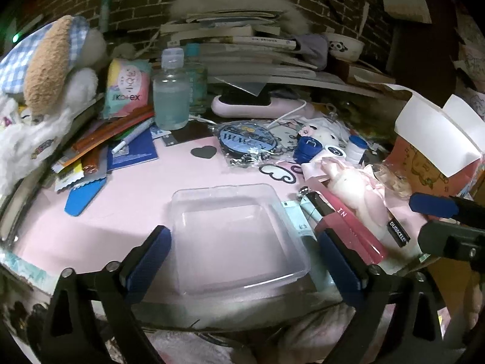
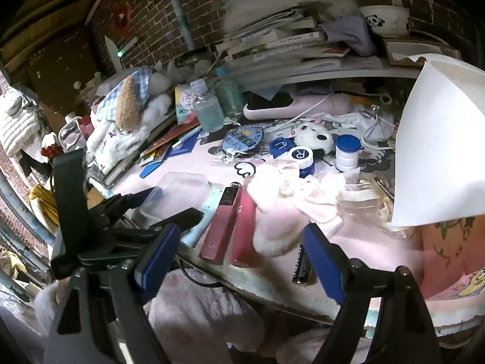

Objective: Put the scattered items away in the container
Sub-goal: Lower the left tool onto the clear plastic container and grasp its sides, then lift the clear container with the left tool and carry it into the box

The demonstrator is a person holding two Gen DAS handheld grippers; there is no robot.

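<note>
Container (image 1: pixel 239 236): clear plastic tray, shallow, nothing seen inside, set on pink mat (image 1: pixel 121 200) near front table edge; in left wrist view it sits at approx 12 o'clock between the spread fingers of the left gripper (image 1: pixel 242 261). L jaws are held wide apart, nothing gripped; blue pads flank the tray's near corners, contact w/ tray cannot be told. In right wrist view same tray (image 2: pixel 178 194) is seen at approx 10 o'clock, w/ L gripper (image 2: pixel 160 203) around its near side. Right gripper (image 2: pixel 242 257) jaws also wide apart, empty, hovering over front table edge. Scattered items noted at 3 o'clock of tray: two pink lip-tint tubes (image 2: pixel 232 227) side by side, just beside a pale blue tube (image 2: pixel 203 215) lying against tray wall; Duracell battery (image 2: pixel 303 265) on mat near edge, at approx 12 o'clock between R fingers; white plush item (image 2: pixel 272 212) touching the right-hand tube. Farther back, approx 1 o'clock: blue/white contact lens cases (image 2: pixel 303 156), white jar w/ blue lid (image 2: pixel 348 153). Back left, 11 o'clock: clear bottle w/ bluish liquid (image 1: pixel 170 91), Kotex pack (image 1: pixel 127 88), plush dog (image 1: pixel 45 69). Book stack (image 1: pixel 236 45) at rear against brick wall.
</note>
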